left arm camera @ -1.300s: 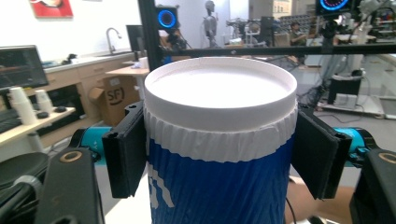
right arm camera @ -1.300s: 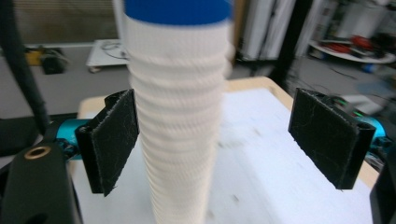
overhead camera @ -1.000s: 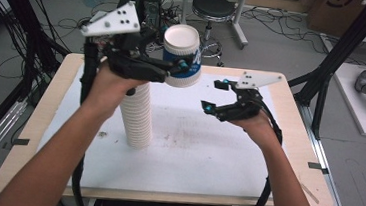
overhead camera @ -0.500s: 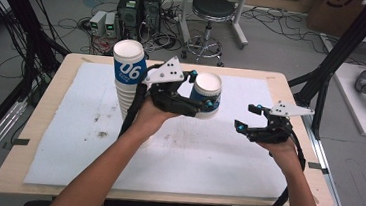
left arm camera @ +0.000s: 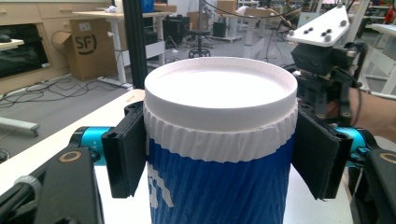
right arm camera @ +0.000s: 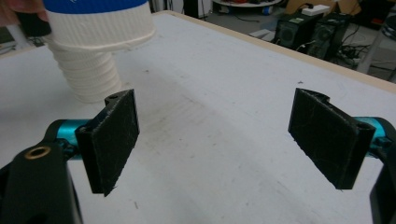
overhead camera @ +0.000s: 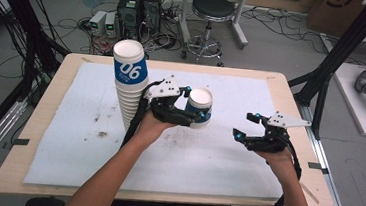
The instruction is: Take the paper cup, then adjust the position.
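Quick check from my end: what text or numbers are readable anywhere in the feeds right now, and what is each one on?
"06": white on the blue band of the top cup of the cup stack, high view.
"SF": black logo on the cardboard box, left gripper view.
White marking on the blue cup held in the left tool: cut off, unreadable.

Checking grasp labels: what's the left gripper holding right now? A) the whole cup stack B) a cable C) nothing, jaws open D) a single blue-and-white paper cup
D: the left gripper has its jaws clamped on both sides of a single paper cup, apart from the cup stack; the right gripper is open.
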Demonstrator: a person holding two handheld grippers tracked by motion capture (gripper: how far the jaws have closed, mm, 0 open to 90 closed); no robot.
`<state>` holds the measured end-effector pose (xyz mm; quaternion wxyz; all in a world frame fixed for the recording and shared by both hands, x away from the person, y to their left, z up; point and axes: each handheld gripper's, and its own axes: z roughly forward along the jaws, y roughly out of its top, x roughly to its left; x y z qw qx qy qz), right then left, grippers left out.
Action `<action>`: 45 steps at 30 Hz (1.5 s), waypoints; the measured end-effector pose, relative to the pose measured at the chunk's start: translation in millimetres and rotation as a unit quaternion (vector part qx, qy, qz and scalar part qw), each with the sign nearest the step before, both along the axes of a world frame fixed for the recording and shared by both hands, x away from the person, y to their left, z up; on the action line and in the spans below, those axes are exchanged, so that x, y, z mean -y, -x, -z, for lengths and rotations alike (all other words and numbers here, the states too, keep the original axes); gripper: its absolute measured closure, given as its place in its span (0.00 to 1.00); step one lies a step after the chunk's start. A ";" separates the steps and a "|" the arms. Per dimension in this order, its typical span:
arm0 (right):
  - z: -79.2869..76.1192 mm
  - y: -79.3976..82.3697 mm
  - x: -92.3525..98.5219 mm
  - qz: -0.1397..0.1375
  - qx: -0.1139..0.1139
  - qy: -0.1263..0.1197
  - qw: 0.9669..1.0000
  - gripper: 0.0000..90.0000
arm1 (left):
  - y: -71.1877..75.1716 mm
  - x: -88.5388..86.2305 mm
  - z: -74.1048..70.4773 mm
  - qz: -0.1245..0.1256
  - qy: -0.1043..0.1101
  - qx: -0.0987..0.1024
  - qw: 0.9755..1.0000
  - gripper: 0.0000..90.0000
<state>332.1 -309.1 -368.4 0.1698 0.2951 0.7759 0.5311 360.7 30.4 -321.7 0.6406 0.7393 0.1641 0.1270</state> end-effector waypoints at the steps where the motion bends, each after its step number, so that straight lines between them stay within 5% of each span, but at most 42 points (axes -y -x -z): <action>1: -0.5 1.2 -0.6 -0.002 0.002 -0.002 1.000 0.18 | 0.0 -0.4 0.5 -0.001 0.002 0.000 1.000 0.30; 15: 0.3 3.4 -20.1 -0.037 -0.001 -0.005 0.999 0.18 | 2.0 -3.6 17.8 -0.004 -0.017 -0.007 1.000 0.30; 25: -2.5 12.4 -51.2 -0.103 0.025 -0.022 0.994 0.18 | 12.3 -8.1 32.7 0.000 -0.003 -0.014 1.000 0.30; 33: 6.3 2.9 -73.9 -0.125 0.003 -0.014 0.992 0.18 | 12.4 -10.9 31.7 0.013 0.002 -0.009 1.000 0.30; 37: 10.8 -4.8 -90.8 -0.151 -0.007 -0.029 0.988 0.18 | 13.2 -12.9 30.3 0.019 0.005 -0.010 1.000 0.30; 45: 14.0 -10.9 -109.7 -0.161 -0.007 -0.040 0.986 0.21 | 14.3 -11.9 29.3 0.033 0.026 -0.020 0.999 0.30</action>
